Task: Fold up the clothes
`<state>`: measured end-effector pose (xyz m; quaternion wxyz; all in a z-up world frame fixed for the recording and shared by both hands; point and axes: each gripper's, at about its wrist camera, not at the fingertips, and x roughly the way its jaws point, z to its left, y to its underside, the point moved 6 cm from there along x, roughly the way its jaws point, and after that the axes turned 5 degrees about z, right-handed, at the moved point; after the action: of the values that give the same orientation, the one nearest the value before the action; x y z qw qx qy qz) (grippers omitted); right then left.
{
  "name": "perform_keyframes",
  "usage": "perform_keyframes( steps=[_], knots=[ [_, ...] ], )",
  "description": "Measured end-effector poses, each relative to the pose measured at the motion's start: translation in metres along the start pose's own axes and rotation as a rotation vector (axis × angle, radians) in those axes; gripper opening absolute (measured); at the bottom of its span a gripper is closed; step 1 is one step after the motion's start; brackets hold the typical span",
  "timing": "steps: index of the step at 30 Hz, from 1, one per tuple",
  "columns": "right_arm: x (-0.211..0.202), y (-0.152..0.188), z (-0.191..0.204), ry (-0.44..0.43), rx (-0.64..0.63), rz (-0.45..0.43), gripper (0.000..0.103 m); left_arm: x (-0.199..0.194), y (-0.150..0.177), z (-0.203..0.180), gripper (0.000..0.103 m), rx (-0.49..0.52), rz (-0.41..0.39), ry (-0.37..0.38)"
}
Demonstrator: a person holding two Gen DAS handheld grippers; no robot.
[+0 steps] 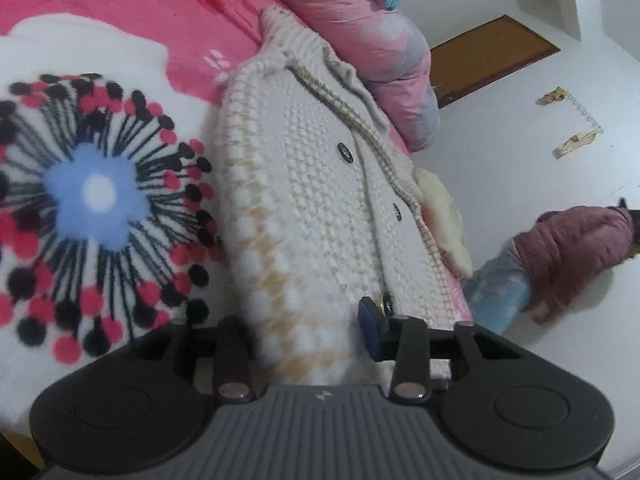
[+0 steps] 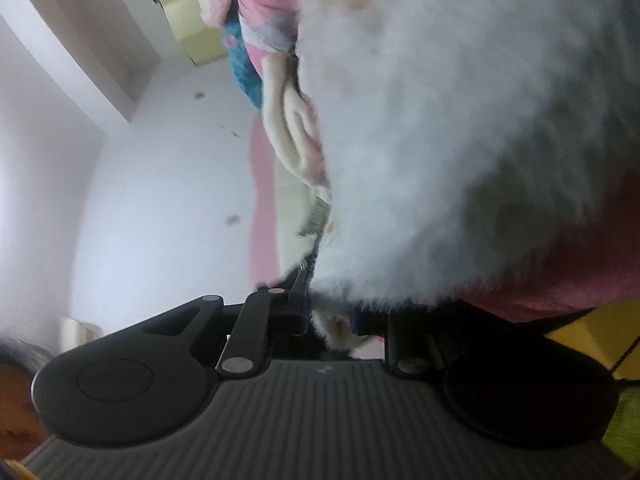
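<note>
A cream knitted cardigan with dark buttons lies on the pink flowered blanket of a bed, running away from me. My left gripper is at its near hem, and the fuzzy knit fills the gap between the jaws; only the right blue pad shows. In the right wrist view the same white fuzzy knit hangs blurred right in front of the lens. My right gripper is shut on a tuft of it.
A rolled pink quilt lies along the cardigan's far side. A cream cushion sits at the bed edge. A person in a maroon jacket crouches on the white floor. A face shows low left in the right wrist view.
</note>
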<state>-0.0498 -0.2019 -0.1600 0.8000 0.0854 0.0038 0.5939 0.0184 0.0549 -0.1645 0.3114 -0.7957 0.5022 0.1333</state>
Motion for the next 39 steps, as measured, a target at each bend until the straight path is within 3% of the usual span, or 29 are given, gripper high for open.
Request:
perform_keyframes(
  steps=[4,6,9,11,14,16,18,20,22,27,32,37,39],
  knots=[
    [-0.015,0.004,0.024,0.144,-0.152,0.102,0.034,0.001,0.001,-0.004,0.037,0.023,0.013,-0.039],
    [-0.029,0.008,0.038,0.186,-0.224,0.126,0.048,0.002,0.001,-0.006,0.036,0.04,0.018,-0.066],
    [-0.052,0.016,0.061,0.26,-0.34,0.168,0.05,0.005,0.002,-0.014,0.039,0.084,0.026,-0.112],
    [-0.068,0.024,0.073,0.306,-0.408,0.195,0.051,0.008,0.004,-0.022,0.043,0.121,0.034,-0.136],
    [-0.095,0.017,0.084,0.331,-0.512,0.173,0.053,0.014,0.006,-0.033,0.061,0.177,0.046,-0.172],
    [-0.102,0.008,0.084,0.35,-0.578,0.108,0.056,0.017,0.008,-0.04,0.071,0.214,0.054,-0.196],
    [-0.096,-0.005,0.096,0.361,-0.642,-0.017,0.062,0.02,0.009,-0.048,0.078,0.251,0.062,-0.22],
    [-0.134,-0.013,0.118,0.358,-0.681,-0.158,0.07,0.023,0.011,-0.053,0.083,0.283,0.069,-0.238],
    [-0.167,-0.025,0.126,0.382,-0.687,-0.286,0.077,0.024,0.013,-0.054,0.087,0.293,0.072,-0.238],
    [-0.207,-0.048,0.1,0.522,-0.572,-0.52,0.078,0.022,0.012,-0.053,0.088,0.284,0.068,-0.234],
    [-0.212,-0.069,0.063,0.602,-0.462,-0.603,0.076,0.02,0.011,-0.054,0.082,0.294,0.065,-0.273],
    [-0.211,-0.078,0.049,0.608,-0.426,-0.595,0.069,0.018,0.01,-0.052,0.061,0.312,0.057,-0.324],
    [-0.213,-0.078,0.047,0.601,-0.413,-0.573,0.06,0.017,0.01,-0.051,0.053,0.319,0.051,-0.341]
  ],
)
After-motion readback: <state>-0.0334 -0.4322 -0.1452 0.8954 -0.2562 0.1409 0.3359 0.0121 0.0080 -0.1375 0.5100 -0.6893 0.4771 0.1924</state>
